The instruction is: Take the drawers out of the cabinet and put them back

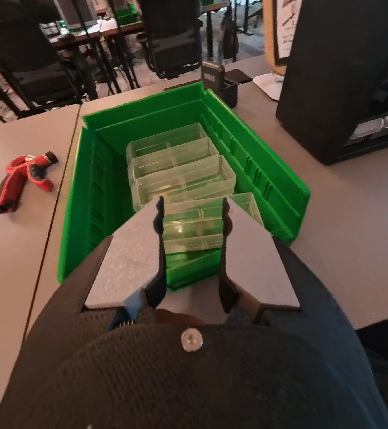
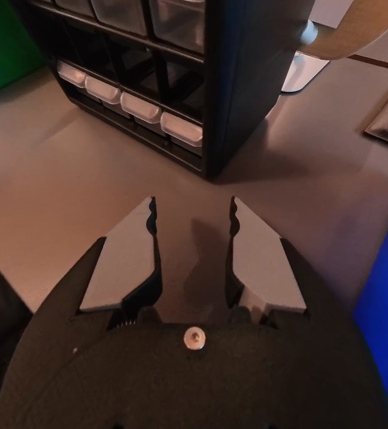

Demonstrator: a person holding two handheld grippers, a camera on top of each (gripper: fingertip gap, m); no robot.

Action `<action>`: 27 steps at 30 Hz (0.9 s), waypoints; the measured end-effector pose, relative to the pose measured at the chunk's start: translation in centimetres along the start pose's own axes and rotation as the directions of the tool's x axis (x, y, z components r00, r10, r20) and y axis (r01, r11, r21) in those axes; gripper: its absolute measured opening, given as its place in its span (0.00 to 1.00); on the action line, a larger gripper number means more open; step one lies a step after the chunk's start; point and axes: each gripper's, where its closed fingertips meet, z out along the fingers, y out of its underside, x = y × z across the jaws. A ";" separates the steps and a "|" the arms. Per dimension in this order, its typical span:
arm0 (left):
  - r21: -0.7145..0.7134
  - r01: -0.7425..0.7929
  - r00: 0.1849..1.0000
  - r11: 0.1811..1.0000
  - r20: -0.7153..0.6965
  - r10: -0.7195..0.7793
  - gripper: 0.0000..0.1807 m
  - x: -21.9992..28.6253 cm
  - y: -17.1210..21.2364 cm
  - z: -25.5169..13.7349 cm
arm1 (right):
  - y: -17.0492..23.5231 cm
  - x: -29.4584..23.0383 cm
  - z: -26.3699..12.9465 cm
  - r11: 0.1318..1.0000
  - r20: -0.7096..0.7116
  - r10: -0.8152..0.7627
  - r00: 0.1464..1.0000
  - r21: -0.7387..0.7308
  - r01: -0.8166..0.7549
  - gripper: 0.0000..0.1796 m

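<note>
- My left gripper (image 1: pixel 192 204) is open, with a wide gap between its two fingers. It hangs over the near end of the green bin (image 1: pixel 283 183) and holds nothing.
- Through the gap I see the nearest clear drawer (image 1: pixel 192 232). It lies tilted on the other clear drawers (image 1: pixel 176 162), which sit in a row along the bin. I cannot tell if my fingertips touch it.
- My right gripper (image 2: pixel 193 202) is also open and empty. It hangs above the bare table (image 2: pixel 49 197), in front of the black cabinet (image 2: pixel 239 92), and touches nothing.
- The cabinet stands upright on the table, to the right of the green bin. Its bottom row has four drawers in place (image 2: pixel 139 108), with ribbed clear handles. The row above shows dark empty slots (image 2: pixel 128 60), and higher up there are drawers again.
- The left half of the bin is free, between its left wall and the row of drawers. Between my right gripper and the cabinet front the table is open.
- A red and black hand tool (image 1: pixel 19 180) lies on the table, well apart from the bin on its left side. A seam (image 1: pixel 60 185) between two table tops runs between them.
- Behind the bin stands a small black holder (image 1: pixel 225 86), and beyond the table I see dark office chairs (image 1: pixel 169 39) and other desks. The right wrist view is blurred and dim.
</note>
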 end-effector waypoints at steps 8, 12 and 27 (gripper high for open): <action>-0.225 -0.354 0.934 0.908 -0.130 0.332 0.26 -1.2 2.2 3.6 | -0.2 -0.1 1.4 1.000 0.083 -0.017 0.996 -0.009 0.018 0.34; -0.339 -0.428 0.897 0.838 -0.042 0.440 0.23 -3.6 3.2 3.7 | -0.1 -0.4 1.6 0.999 0.100 -0.029 0.995 -0.016 0.030 0.35; -0.479 -0.570 0.806 0.668 -0.483 0.341 0.14 1.2 7.3 4.1 | -0.4 0.3 0.9 0.998 0.114 0.064 0.991 0.019 -0.066 0.35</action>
